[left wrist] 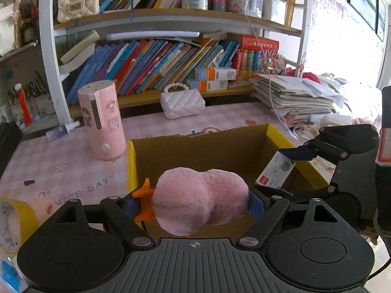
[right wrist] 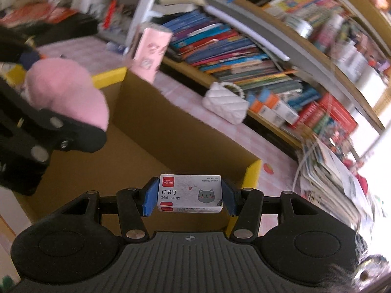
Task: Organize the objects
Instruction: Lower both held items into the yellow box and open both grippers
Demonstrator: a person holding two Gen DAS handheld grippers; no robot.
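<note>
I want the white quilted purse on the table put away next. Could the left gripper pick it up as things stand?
Probably not yet. The left gripper is shut on a pink plush toy, so its fingers are full. The white purse sits past the far wall of the cardboard box, otherwise unobstructed; the toy must go first.

I'm at a child's study desk at home: crammed bookshelves (left wrist: 156, 66) at the far side, a pink checked tablecloth (left wrist: 61, 161), quilted toy handbags (left wrist: 182, 102).

pink humidifier (left wrist: 102, 119) | white quilted purse (left wrist: 182, 102) | bookshelf (left wrist: 156, 17) | paper stack (left wrist: 293, 97)
</note>
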